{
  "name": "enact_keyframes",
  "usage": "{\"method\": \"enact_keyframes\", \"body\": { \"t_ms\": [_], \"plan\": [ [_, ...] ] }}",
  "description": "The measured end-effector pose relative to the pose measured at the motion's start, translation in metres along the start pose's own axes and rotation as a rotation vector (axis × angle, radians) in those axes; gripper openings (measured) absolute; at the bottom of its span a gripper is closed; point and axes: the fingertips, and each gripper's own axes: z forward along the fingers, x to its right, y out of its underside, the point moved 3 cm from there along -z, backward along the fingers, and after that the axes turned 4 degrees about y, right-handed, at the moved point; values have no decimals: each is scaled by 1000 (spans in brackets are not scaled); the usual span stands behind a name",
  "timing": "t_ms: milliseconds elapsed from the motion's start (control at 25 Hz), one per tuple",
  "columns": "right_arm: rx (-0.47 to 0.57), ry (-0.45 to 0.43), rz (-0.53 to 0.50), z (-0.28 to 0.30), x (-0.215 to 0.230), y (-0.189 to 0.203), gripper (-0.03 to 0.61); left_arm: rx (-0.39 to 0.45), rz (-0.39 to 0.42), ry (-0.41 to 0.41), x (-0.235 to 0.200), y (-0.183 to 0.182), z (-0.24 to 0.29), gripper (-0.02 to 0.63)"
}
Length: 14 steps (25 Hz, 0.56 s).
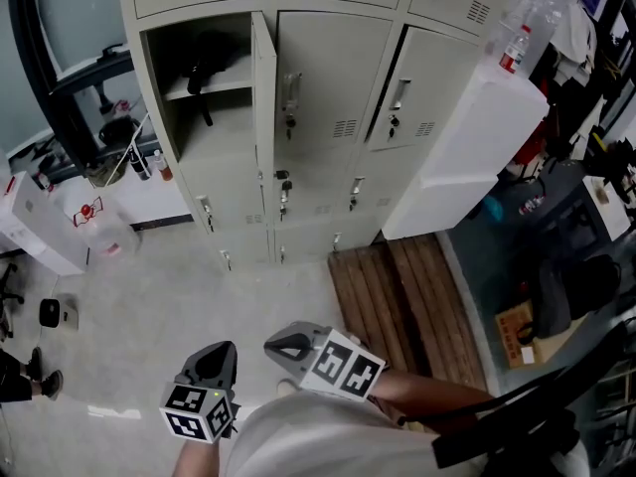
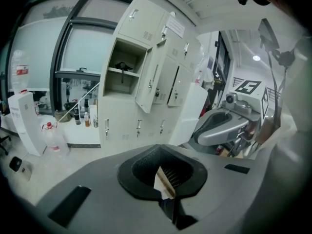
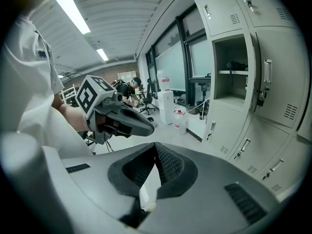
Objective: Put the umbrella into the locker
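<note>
I see the umbrella (image 1: 203, 71) shelved inside the open locker (image 1: 189, 139) — left gripper (image 1: 221, 353), right gripper (image 1: 275, 346): jaws together, empty.

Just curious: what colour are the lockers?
Pale beige lockers, clearest in the head view.

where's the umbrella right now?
Head view, upper left: the umbrella lies on the shelf inside the open locker, left of its swung-out door.

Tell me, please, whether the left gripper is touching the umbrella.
Apart. The head view shows the left gripper low near the person, with floor between it and the umbrella on the locker shelf.
</note>
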Motion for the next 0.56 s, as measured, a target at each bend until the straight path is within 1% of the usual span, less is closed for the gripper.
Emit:
{"method": "enact_keyframes", "body": {
  "t_ms": [360,560],
  "plan": [
    [-7,23,24,-6,11,10,15,-10,-8,3,-3,3,12,11],
    [-24,45,54,-12,18,18,16,-19,-11,35,1,2,26,11]
  ]
}}
